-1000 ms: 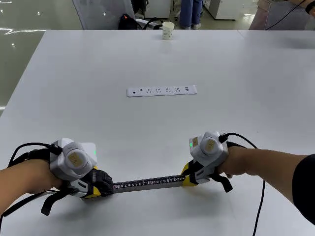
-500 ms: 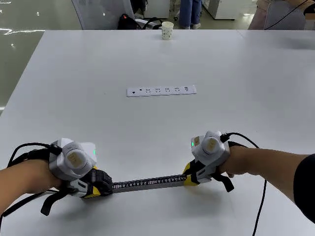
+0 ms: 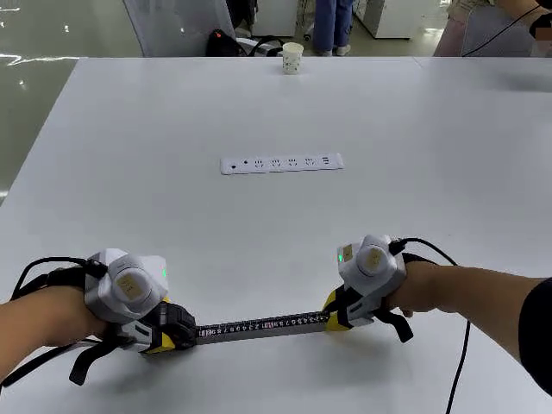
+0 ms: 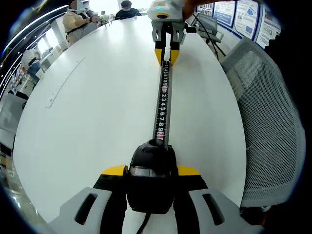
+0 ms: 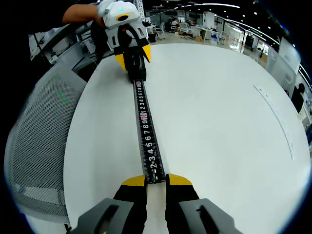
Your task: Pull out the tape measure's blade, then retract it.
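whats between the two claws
The dark numbered tape measure blade, stretched over the white table from the black case in the left claw to the right claw pinching its tip; the head view shows it.

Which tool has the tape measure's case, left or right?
The left tool is clamped round the black case; the right tool pinches just the end of the extended blade.

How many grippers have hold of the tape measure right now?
2. The left gripper is shut on the black case; the right gripper pinches the end of the blade, which is stretched out between them. Neither grip is hidden.
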`<act>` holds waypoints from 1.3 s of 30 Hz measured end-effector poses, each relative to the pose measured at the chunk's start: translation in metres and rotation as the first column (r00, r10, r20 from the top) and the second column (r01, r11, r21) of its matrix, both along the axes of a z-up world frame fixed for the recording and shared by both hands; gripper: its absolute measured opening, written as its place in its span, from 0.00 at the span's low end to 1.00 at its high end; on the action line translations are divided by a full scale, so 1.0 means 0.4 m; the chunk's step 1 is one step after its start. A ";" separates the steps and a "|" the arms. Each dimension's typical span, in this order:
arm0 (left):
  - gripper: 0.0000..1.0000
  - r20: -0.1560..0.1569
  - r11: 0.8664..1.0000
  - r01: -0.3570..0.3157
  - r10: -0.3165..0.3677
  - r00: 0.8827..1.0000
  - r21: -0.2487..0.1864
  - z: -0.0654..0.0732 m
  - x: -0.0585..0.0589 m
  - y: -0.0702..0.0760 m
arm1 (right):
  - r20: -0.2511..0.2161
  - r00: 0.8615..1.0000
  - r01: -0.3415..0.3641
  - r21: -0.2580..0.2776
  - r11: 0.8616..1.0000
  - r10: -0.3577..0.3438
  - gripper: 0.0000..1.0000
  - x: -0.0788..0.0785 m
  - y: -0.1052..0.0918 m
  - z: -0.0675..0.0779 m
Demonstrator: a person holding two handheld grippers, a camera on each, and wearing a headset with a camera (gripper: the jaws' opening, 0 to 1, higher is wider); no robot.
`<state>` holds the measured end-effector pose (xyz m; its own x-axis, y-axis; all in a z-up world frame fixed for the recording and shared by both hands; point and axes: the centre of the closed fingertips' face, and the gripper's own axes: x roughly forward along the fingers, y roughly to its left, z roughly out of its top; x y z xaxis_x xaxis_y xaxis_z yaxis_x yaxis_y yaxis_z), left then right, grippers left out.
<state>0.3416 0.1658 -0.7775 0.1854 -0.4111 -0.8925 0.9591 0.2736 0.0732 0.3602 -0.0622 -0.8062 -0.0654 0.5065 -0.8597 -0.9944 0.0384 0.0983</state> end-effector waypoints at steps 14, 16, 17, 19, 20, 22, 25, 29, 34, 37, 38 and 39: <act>0.31 -0.001 1.000 0.001 -0.001 1.000 0.001 0.001 0.000 -0.001 | -0.001 1.000 0.004 -0.003 1.000 -0.004 0.10 0.000 -0.013 0.002; 0.31 0.000 1.000 0.001 -0.001 1.000 0.001 0.001 0.000 -0.001 | -0.002 1.000 0.004 -0.003 1.000 -0.004 0.10 0.000 -0.015 0.002; 0.31 -0.001 1.000 0.001 -0.001 1.000 0.001 0.001 0.000 -0.001 | -0.002 1.000 0.004 -0.004 1.000 -0.004 0.10 0.001 -0.015 0.002; 0.31 0.000 1.000 0.000 0.000 1.000 0.001 0.001 0.000 -0.002 | -0.001 1.000 0.004 -0.005 1.000 -0.004 0.10 0.002 -0.017 -0.001; 0.31 0.000 1.000 0.000 0.000 1.000 0.002 0.001 -0.001 -0.001 | 0.000 1.000 0.003 -0.006 1.000 -0.003 0.10 0.003 -0.018 -0.002; 0.31 0.000 1.000 0.001 -0.001 1.000 0.002 0.001 -0.001 -0.001 | 0.000 1.000 0.005 -0.005 1.000 -0.005 0.10 0.002 -0.019 0.000; 0.31 0.000 1.000 0.001 -0.001 1.000 0.002 0.001 0.001 -0.002 | 0.000 1.000 0.005 -0.006 1.000 -0.005 0.10 0.002 -0.021 0.002; 0.31 0.000 1.000 0.001 -0.001 1.000 0.003 0.001 0.001 -0.001 | -0.001 1.000 0.006 -0.007 1.000 -0.006 0.10 0.003 -0.023 0.002; 0.31 0.000 1.000 0.000 0.000 1.000 0.002 0.001 0.001 -0.001 | -0.001 1.000 0.009 -0.007 1.000 -0.009 0.10 0.003 -0.027 0.001; 0.31 -0.001 1.000 0.001 -0.001 1.000 0.003 0.000 0.002 -0.002 | 0.000 1.000 0.007 -0.008 1.000 -0.007 0.10 0.003 -0.030 0.001; 0.31 0.000 1.000 0.000 0.000 1.000 0.003 0.001 0.001 -0.001 | 0.000 1.000 0.008 -0.008 1.000 -0.008 0.10 0.004 -0.031 0.000; 0.31 0.000 1.000 0.000 0.000 1.000 0.003 0.001 0.001 -0.001 | 0.000 1.000 0.008 -0.008 1.000 -0.008 0.10 0.003 -0.031 0.001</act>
<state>0.3422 0.1653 -0.7773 0.1851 -0.4087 -0.8937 0.9591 0.2734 0.0736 0.3616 -0.0748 -0.8057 -0.0610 0.5005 -0.8636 -0.9941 0.0473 0.0977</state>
